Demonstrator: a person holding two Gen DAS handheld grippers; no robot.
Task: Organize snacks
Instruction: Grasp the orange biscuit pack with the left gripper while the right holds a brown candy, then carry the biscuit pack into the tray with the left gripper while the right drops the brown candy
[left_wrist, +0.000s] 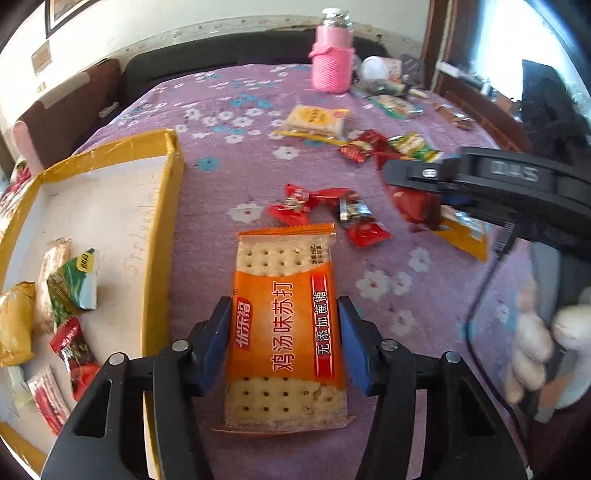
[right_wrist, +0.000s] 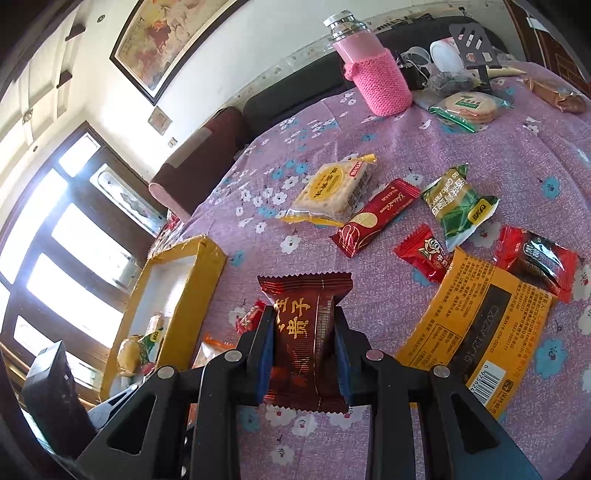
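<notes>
An orange soda-cracker pack (left_wrist: 284, 266) lies flat on the purple flowered cloth (left_wrist: 221, 110), just right of the yellow cardboard box (left_wrist: 164, 221). My left gripper (left_wrist: 282, 314) straddles the pack, its blue pads touching both long edges. In the right wrist view, my right gripper (right_wrist: 304, 325) is shut on a dark red-brown snack packet (right_wrist: 306, 295) held above the cloth. The left wrist view shows that gripper (left_wrist: 391, 173) at the right with a red packet (left_wrist: 413, 203) in it. The box (right_wrist: 207, 280) holds several snacks (left_wrist: 70, 288).
Loose snacks lie across the cloth: red candies (left_wrist: 321, 206), a square biscuit pack (right_wrist: 332, 192), a red bar (right_wrist: 373, 218), a green pack (right_wrist: 458, 206), a large yellow pack (right_wrist: 476, 332). A pink knit-sleeved bottle (right_wrist: 373, 74) and clutter stand at the far edge.
</notes>
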